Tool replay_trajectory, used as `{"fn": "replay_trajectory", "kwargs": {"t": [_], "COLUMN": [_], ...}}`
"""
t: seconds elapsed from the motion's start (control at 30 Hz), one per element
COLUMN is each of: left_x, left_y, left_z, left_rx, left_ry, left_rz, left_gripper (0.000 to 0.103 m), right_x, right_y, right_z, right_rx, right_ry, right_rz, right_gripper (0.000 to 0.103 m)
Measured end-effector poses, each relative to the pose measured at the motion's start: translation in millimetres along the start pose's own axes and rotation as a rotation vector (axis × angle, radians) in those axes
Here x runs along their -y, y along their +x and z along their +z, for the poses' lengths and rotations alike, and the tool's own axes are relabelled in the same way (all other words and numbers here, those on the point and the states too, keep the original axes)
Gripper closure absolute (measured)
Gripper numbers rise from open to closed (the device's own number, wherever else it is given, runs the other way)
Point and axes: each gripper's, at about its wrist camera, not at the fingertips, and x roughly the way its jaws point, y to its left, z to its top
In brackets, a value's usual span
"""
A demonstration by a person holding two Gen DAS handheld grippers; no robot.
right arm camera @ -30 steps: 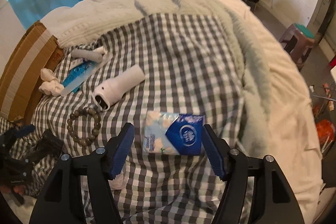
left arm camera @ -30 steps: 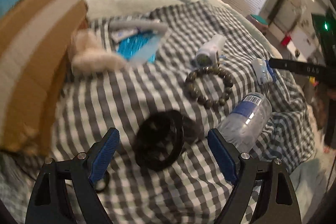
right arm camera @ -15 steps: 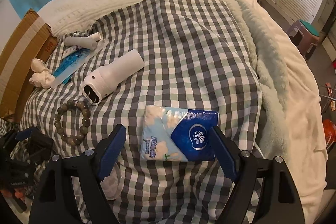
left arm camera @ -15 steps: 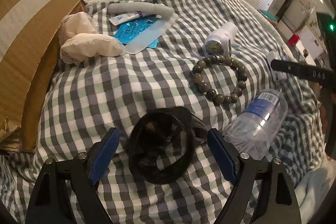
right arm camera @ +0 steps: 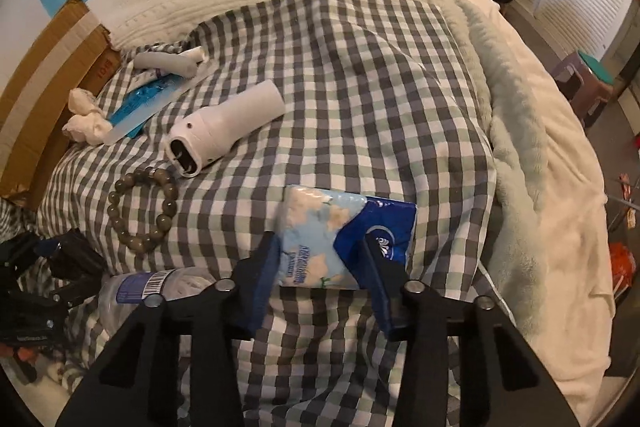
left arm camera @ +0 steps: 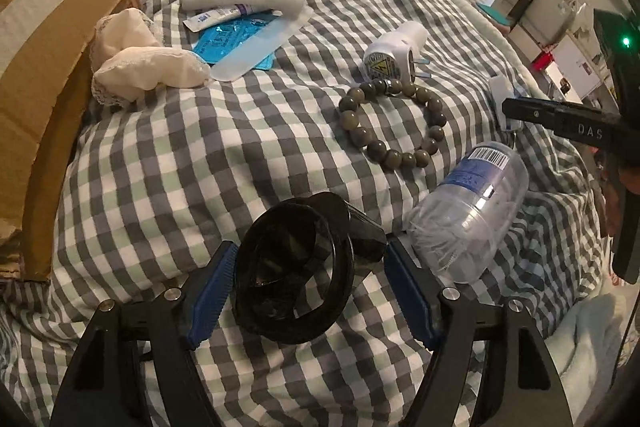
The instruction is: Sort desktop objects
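Observation:
In the left wrist view my left gripper point(left arm camera: 308, 267) has its blue pads on both sides of a black round object point(left arm camera: 294, 269) lying on the checked cloth point(left arm camera: 168, 163); the pads touch or nearly touch it. In the right wrist view my right gripper point(right arm camera: 320, 259) has closed its pads on a blue-and-white tissue pack point(right arm camera: 340, 239), which is pinched narrower between them. A bead bracelet point(left arm camera: 392, 123) point(right arm camera: 144, 207), a white plug-in device point(left arm camera: 394, 57) point(right arm camera: 222, 129) and a clear plastic bottle point(left arm camera: 468, 215) point(right arm camera: 160, 287) lie between the grippers.
A cardboard box point(left arm camera: 44, 67) stands at the left edge. Beside it lie white crumpled cloth point(left arm camera: 140, 67), a blue packet under a clear strip point(left arm camera: 244, 43) and a white tube point(left arm camera: 244, 1). A pale fleece blanket point(right arm camera: 540, 147) covers the bed to the right.
My left gripper has moved forward and narrowed around the black object. My right gripper has moved onto the tissue pack and closed on it.

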Motion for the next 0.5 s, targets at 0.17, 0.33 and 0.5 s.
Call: {"fn": "replay_trajectory", "kwargs": {"t": [0.17,0.33,0.5], "left_x": [-7,-11,-9], "left_y": [-3,-1,1], "left_z": [2,3,3], "left_rx": [0.009,0.000,-0.004], "left_ry": [-0.032,-0.055,-0.046], "left_rz": [0.001,-0.009,-0.009], "left_gripper": [0.027,0.027,0.027], "right_x": [1,12,23], "right_y": [4,14,29], "right_z": [0,0,3], "right_rx": [-0.004,-0.015,-0.035], "right_ry": [0.028,0.058,0.106], "right_rz": [-0.005,-0.018,0.014], "right_gripper": [0.056,0.034,0.026]}}
